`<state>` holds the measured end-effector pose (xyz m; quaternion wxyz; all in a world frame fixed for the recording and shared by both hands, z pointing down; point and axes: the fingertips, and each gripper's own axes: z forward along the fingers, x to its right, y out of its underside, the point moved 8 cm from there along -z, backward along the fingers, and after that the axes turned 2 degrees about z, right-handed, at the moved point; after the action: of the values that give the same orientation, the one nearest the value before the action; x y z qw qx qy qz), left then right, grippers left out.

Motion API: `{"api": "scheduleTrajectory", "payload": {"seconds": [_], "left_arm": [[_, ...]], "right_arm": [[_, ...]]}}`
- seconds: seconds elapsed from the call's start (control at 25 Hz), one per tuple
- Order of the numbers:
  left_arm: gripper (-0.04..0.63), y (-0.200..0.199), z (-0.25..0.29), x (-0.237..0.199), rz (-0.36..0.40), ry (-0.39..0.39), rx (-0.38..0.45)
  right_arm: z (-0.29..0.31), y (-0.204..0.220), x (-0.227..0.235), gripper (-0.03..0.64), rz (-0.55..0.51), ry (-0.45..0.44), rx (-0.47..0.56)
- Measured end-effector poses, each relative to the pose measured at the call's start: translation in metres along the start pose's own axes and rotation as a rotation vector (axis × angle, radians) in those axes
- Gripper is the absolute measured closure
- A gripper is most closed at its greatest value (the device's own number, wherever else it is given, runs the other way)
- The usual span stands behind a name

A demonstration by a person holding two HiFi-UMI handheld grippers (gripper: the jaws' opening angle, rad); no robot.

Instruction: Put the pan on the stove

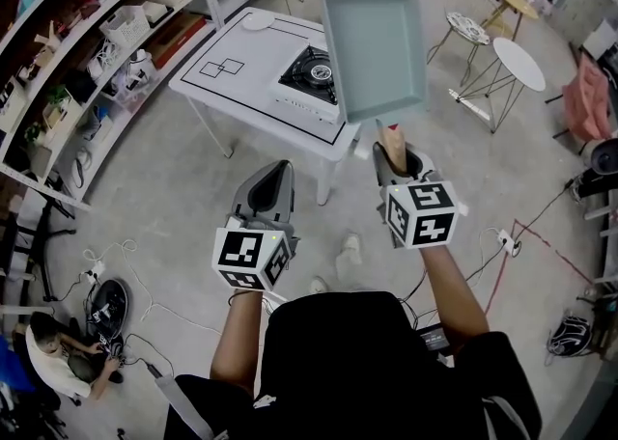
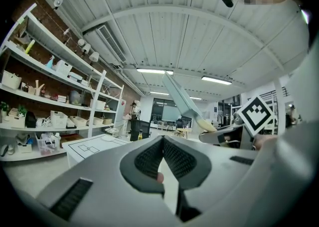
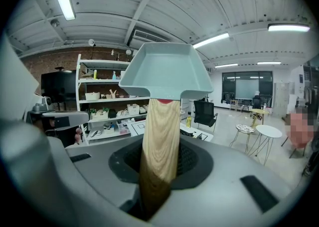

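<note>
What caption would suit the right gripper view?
The right gripper grips the wooden handle of a square teal pan, shelves behind.

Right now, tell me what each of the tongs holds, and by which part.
The right tongs grip the pan by its wooden handle. The left tongs hold nothing; their jaws are together.

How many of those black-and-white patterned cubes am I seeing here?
2. One marker cube rides on the left gripper; the other on the right gripper, which holds the pan. None seems hidden.
</note>
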<state>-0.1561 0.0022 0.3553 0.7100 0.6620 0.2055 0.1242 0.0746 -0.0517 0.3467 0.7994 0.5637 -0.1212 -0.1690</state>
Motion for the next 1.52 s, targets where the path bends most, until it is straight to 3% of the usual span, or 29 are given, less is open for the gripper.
{"api": "scheduleTrajectory", "payload": {"seconds": [0.48,1.0,1.52], "left_arm": [[0.584,0.005,0.043,-0.018,0.000,-0.011,-0.015],[0.584,0.004,0.133,-0.045,-0.019,-0.042,-0.039],[0.585,0.003,0.208,-0.077,-0.050,-0.133,-0.050]], "right_arm": [[0.043,-0.002,0.022,0.534,0.004,-0.015,-0.017],[0.126,-0.022,0.074,0.534,-0.011,-0.059,-0.075],[0.222,-0.034,0.116,0.534,-0.084,-0.159,-0.217]]}}
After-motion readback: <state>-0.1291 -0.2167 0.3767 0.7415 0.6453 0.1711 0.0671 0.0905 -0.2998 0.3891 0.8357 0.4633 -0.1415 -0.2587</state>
